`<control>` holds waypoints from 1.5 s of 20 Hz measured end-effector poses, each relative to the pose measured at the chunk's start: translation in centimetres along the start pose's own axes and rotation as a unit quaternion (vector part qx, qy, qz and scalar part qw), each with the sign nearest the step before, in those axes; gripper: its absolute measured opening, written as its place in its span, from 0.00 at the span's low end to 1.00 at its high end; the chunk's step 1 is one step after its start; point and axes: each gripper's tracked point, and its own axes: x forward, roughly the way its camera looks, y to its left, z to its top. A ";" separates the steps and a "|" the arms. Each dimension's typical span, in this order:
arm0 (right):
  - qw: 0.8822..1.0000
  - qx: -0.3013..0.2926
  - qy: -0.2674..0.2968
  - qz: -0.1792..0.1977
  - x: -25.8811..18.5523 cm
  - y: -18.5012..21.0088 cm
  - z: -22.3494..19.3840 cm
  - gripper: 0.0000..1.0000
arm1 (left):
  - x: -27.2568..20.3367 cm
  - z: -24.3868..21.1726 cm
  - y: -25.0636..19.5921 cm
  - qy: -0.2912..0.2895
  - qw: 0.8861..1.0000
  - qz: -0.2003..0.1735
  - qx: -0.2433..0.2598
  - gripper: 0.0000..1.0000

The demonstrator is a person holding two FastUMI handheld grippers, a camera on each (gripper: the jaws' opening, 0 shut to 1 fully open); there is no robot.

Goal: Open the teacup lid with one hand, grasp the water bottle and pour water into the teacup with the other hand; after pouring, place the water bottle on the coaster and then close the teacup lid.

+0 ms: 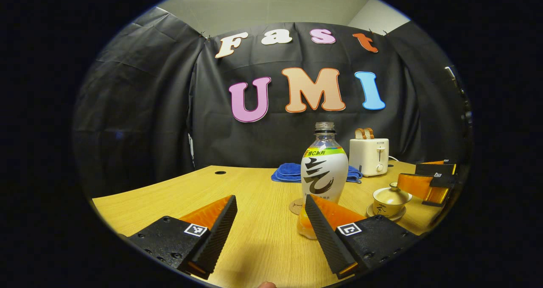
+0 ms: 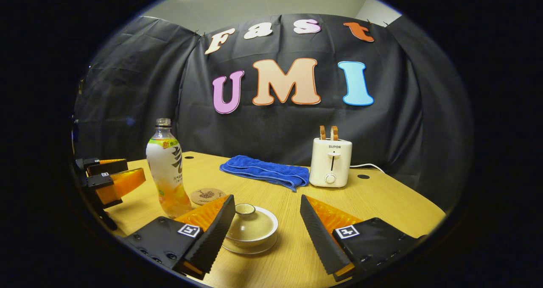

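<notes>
Left gripper view. Your left gripper [image 1: 269, 230]: fingers [image 1: 216, 233] spread wide, released, grasping nothing, hovering above the wooden table [image 1: 178, 194].
- Water bottle [image 1: 323, 175]: upright, uncapped, ahead of the fingers and just behind the right-hand one, which covers part of its base; it stands outside the gap, not between the fingers.
- Coaster [image 1: 296, 206]: flat on the table, just left of the bottle's base, bare.
- Lidded teacup [image 1: 390, 199]: on its saucer, right of the right-hand finger, lid on.
- Blue towel [image 1: 288, 172]: folded, behind the bottle.
- Toaster [image 1: 369, 155]: far right of the bottle, two slices standing in its slots.
- Your right gripper [image 1: 428, 184]: at the right edge, just beyond the teacup.

Right gripper view. Your right gripper [image 2: 267, 233]: fingers [image 2: 214, 233] parted, released, holding nothing.
- Teacup [image 2: 251, 228]: low between the fingers, close against the left-hand one, well apart from the right-hand one; whether it touches, you cannot tell. Lid seated.
- Water bottle [image 2: 168, 169]: upright, left of the left-hand finger.
- Coaster [image 2: 207, 195]: just right of the bottle, beyond the left-hand finger.
- Towel [image 2: 265, 171] and toaster [image 2: 330, 163]: far ahead, side by side.
- Your left gripper [image 2: 112, 180]: at the left edge, beside the bottle.
</notes>
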 end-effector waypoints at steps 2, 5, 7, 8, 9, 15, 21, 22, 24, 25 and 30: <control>1.000 -0.004 0.008 0.007 0.5 0.8 -0.3 0.98 | 0.0 -0.1 0.1 0.000 1.000 0.000 0.000 0.95; 1.000 -0.015 0.013 0.015 1.2 1.8 -0.2 0.98 | 0.0 -0.1 0.0 0.000 1.000 0.000 0.000 0.95; 1.000 -0.022 0.016 0.016 1.7 2.1 -0.3 0.93 | 0.0 -0.1 0.0 0.000 1.000 0.000 0.000 0.95; 0.999 -0.024 0.020 0.018 1.9 2.3 -0.4 0.94 | 0.0 -0.1 0.0 0.000 1.000 0.000 0.000 0.95; 0.999 -0.024 0.026 0.021 2.2 2.6 -0.9 0.94 | 0.0 -0.1 0.0 0.000 1.000 0.000 0.000 0.95; 0.998 -0.038 0.044 0.020 2.7 3.2 -1.9 0.63 | 0.0 -0.1 0.0 0.001 1.000 0.000 -0.001 0.95; 0.998 -0.038 0.036 0.028 3.3 3.7 -1.6 0.41 | 0.0 -0.1 0.0 0.001 1.000 0.000 0.000 0.94; 0.998 -0.031 0.040 0.028 3.0 3.4 -1.7 0.35 | 0.0 -0.1 0.0 0.000 1.000 0.000 0.000 0.94; 0.998 -0.027 0.039 0.029 3.0 3.5 -1.7 0.35 | 0.0 -0.1 0.0 0.000 1.000 0.000 0.000 0.95; 0.999 -0.026 0.038 0.030 2.7 3.6 -1.5 0.36 | 0.0 -0.1 0.0 0.001 1.000 0.000 0.000 0.95; 0.999 -0.007 0.014 0.045 2.3 4.1 -0.6 0.29 | -0.1 0.0 -0.1 0.000 1.000 -0.002 0.001 0.95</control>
